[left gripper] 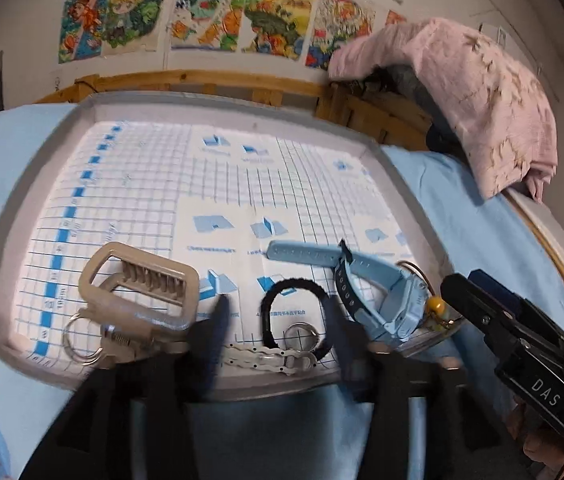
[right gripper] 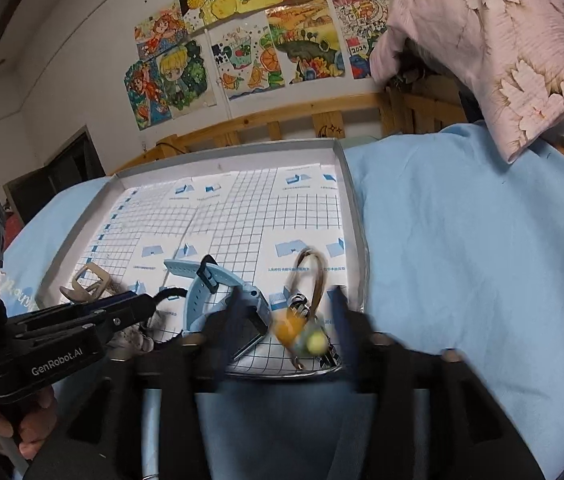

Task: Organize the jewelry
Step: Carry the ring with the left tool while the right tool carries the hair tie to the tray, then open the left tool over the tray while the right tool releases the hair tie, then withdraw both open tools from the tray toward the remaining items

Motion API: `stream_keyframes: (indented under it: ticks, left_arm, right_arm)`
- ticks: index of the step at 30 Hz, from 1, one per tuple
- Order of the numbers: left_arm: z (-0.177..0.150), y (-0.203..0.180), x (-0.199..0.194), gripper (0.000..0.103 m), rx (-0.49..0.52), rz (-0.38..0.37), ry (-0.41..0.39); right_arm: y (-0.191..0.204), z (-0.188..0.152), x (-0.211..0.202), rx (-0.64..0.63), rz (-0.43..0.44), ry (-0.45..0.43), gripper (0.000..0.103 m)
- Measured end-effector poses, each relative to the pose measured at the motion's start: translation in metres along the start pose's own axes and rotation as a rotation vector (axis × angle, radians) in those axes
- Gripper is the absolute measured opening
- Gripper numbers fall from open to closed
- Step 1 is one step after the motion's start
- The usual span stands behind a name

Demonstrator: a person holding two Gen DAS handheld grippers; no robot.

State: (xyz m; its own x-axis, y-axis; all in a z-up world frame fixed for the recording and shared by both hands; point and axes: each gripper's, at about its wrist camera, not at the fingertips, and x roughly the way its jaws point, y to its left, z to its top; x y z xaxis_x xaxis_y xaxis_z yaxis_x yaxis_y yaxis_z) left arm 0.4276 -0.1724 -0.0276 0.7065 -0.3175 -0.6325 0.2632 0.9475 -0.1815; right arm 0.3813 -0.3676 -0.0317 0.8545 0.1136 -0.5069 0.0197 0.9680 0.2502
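Observation:
A shallow grey tray (left gripper: 217,98) lined with blue grid paper lies on a blue sheet. Along its near edge are a beige hair claw (left gripper: 137,280), a key ring (left gripper: 81,340), a black hair tie (left gripper: 294,284), a silver ring (left gripper: 302,336), a white braided bracelet (left gripper: 261,360) and a light blue watch (left gripper: 386,304). My left gripper (left gripper: 277,316) is open, its fingers astride the hair tie and ring without pressing them. My right gripper (right gripper: 286,312) is open over the tray's near right corner. A blurred orange and yellow bead charm (right gripper: 294,328) on a brown loop (right gripper: 310,268) lies between its fingers, untouched.
The tray's (right gripper: 225,154) far half holds nothing. Blue sheet (right gripper: 462,240) spreads to the right. A pink flowered pillow (right gripper: 502,40) sits at the far right on a wooden bed rail (left gripper: 201,80). Drawings hang on the wall. A hand (right gripper: 1,420) holds the left gripper's handle.

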Motion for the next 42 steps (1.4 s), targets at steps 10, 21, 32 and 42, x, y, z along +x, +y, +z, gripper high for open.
stream_keyframes:
  ticks: [10,21,32,42]
  left_arm:
    - [-0.01,0.003,-0.071,0.097,-0.019,0.044,-0.171]
    - [-0.053,0.009,-0.181,0.103,-0.007,0.136,-0.389]
    - [-0.116,0.023,-0.262,0.103,0.023,0.191,-0.448]
    - [-0.17,0.038,-0.298,0.103,0.0,0.233,-0.465]
  right_arm:
    - [-0.011,-0.003,-0.048,0.014,0.015,-0.132,0.068]
    - [0.013,-0.033,-0.136,-0.047,-0.068,-0.275,0.099]
    - [0.052,-0.076,-0.231,-0.09,-0.102,-0.406,0.1]
    - [0.087,-0.116,-0.292,-0.171,-0.13,-0.482,0.1]
